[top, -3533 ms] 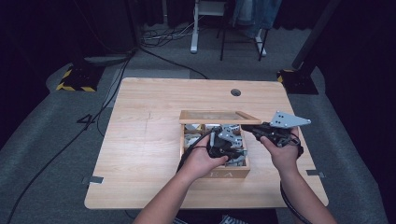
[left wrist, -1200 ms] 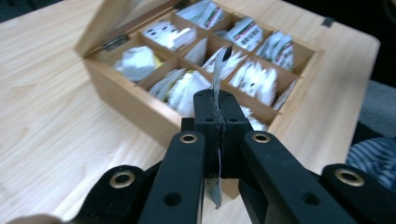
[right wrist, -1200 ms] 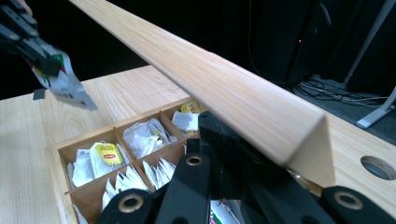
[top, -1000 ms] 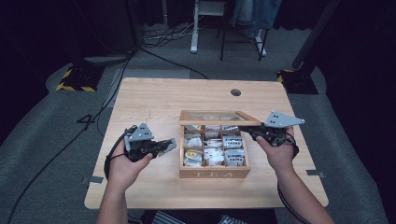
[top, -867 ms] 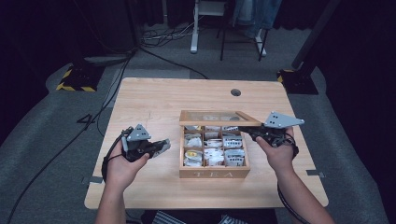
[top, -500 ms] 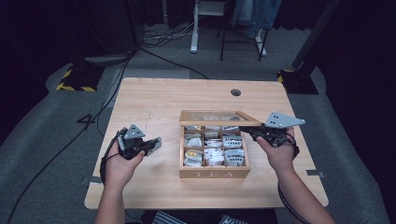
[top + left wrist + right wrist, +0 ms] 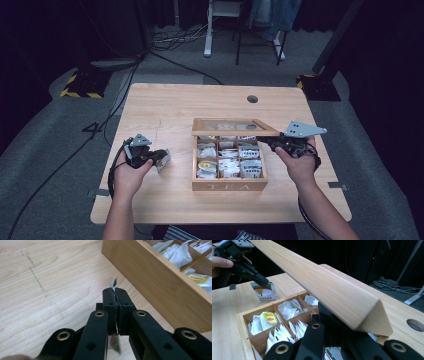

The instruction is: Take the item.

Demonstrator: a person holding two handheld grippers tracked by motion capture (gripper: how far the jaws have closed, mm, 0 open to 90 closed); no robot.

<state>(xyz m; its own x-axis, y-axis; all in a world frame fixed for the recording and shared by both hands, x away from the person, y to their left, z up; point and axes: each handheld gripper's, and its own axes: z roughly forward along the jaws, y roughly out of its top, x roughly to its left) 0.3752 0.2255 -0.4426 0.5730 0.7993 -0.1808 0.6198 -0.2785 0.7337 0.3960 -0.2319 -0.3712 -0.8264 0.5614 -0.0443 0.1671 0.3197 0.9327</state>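
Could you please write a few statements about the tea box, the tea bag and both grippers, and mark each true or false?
1. The left gripper is shut on a tea bag. True.
2. The tea box has its lid closed flat. False: the right gripper holds the lid raised.
3. The held tea bag is inside a compartment. False: it is outside the box, over the table.
4. The compartments contain tea bags. True.

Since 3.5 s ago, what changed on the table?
The left tool came out of the partitioned wooden tea box, shut on a white foil tea sachet, carried it left and lowered it toward the light wooden table. The right tool stayed, propping the box's wooden lid open.
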